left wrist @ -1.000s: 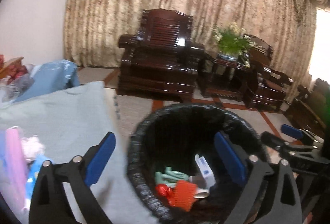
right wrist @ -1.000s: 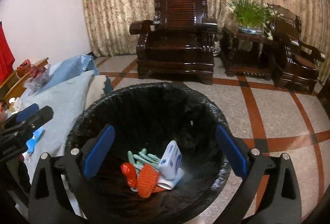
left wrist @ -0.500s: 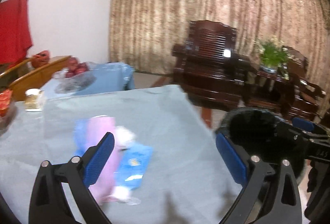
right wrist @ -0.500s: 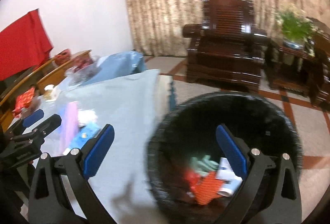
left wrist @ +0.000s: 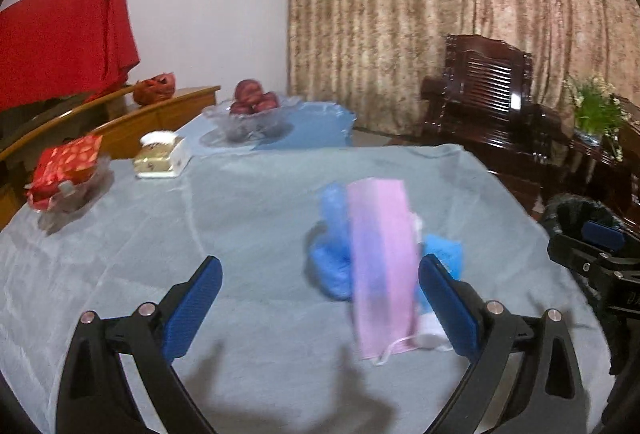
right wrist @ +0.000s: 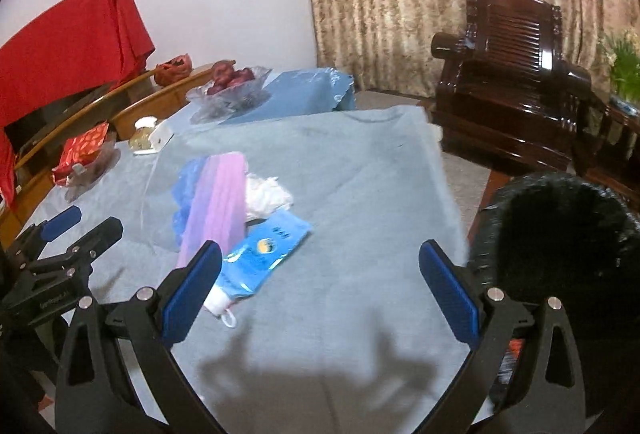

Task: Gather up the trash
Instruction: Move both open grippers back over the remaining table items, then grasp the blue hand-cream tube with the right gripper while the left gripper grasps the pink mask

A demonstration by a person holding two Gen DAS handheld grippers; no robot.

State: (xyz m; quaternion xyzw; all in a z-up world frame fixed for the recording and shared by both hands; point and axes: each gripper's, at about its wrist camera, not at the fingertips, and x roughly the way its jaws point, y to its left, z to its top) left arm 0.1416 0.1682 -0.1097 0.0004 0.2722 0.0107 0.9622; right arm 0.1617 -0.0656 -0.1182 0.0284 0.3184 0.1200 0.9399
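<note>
Over the grey-clothed tabletop (left wrist: 248, 218) both your hand-held grippers, left (left wrist: 320, 308) and right (right wrist: 320, 294), gape wide and empty; reach next for the pink face mask (left wrist: 380, 266) atop the blue wrappers, black-lined bin (right wrist: 560, 234) at right.

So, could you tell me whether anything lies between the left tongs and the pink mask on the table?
Nothing visible does. The left tongs are open above bare grey tablecloth, and the pink mask lies just ahead towards the right-hand finger, atop blue plastic trash. The fruit bowl and boxes sit far behind.
</note>
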